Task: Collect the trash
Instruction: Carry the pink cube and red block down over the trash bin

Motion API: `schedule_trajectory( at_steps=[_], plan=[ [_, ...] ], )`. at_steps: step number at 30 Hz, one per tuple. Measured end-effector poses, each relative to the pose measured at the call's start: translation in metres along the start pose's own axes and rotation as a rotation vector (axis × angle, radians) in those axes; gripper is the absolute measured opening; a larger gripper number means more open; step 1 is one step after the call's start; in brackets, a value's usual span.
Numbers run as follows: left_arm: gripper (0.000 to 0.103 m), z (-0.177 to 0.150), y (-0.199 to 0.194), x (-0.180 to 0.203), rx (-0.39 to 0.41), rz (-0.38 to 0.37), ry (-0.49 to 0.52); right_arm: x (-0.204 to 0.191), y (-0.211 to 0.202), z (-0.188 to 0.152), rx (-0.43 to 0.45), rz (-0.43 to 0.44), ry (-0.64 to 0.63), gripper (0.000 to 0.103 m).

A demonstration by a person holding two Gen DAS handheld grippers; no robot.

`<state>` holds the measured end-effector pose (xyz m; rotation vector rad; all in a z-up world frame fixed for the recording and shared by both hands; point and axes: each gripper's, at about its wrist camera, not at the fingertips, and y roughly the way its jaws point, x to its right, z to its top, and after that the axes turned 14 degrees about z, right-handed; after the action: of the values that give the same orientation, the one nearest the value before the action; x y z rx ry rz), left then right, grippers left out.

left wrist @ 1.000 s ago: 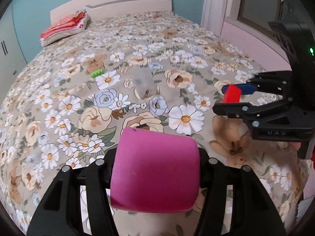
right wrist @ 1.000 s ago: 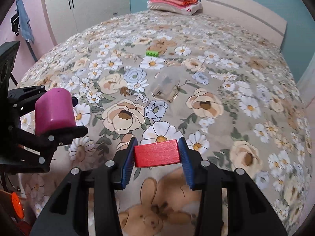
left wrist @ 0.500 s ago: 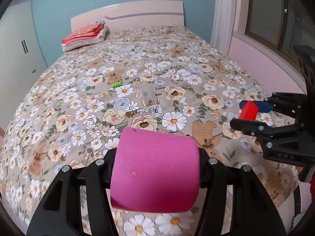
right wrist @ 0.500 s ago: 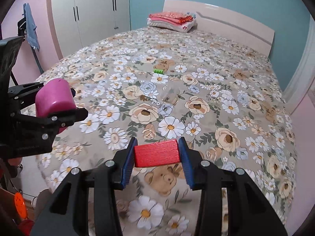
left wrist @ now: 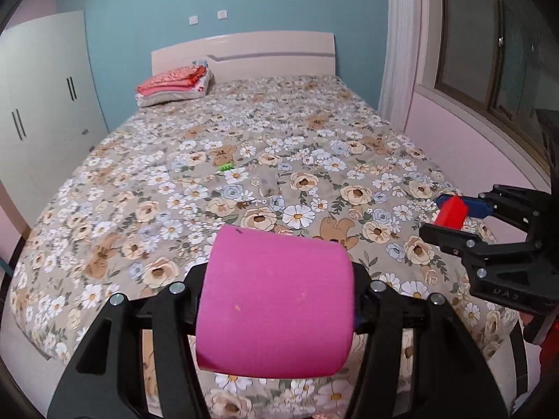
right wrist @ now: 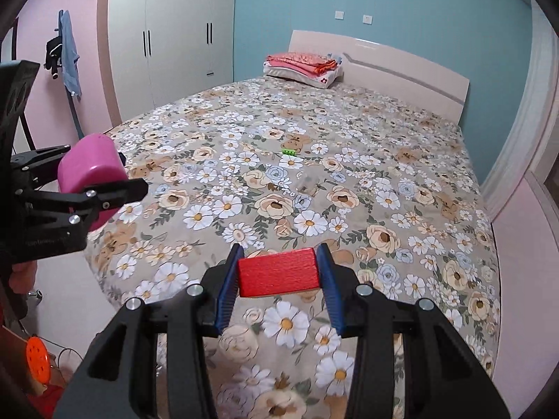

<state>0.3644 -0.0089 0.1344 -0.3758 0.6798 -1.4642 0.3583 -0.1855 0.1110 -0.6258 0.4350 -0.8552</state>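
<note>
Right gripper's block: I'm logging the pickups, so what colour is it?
Red. The block sits clamped in the right gripper, clearest in the right wrist view.

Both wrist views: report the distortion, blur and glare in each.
Left wrist view: strong fisheye bending of the window and wardrobe, black corners; the pink cylinder in the left hand-held gripper is slightly soft, the bed sharp. Right wrist view: same bending of the headboard, faint sheen on it, red block sharp.

matt pink cylinder (left wrist: 276,310), printed cloth bedspread (left wrist: 314,160), glossy headboard (left wrist: 265,52)
</note>
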Motion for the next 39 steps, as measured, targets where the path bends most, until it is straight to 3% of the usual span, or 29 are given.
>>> schedule_trajectory(
  at_steps=[9, 18, 29, 39],
  plan=[
    [0.057, -0.043, -0.067, -0.011, 0.029, 0.013, -0.026, -0.043, -0.049, -0.041, 0.026, -0.008, -0.039, 0.045],
    [0.057, -0.101, -0.103, -0.015, 0.043, 0.050, -0.009, -0.067, -0.077, -0.088, 0.042, 0.007, -0.027, 0.045],
    [0.057, -0.170, -0.105, -0.022, 0.007, 0.042, 0.022, -0.098, -0.072, -0.150, 0.014, 0.066, -0.002, 0.045],
    [0.057, -0.247, -0.079, 0.002, -0.070, -0.007, 0.083, -0.120, -0.027, -0.210, -0.101, 0.131, 0.029, 0.045]
  ],
)
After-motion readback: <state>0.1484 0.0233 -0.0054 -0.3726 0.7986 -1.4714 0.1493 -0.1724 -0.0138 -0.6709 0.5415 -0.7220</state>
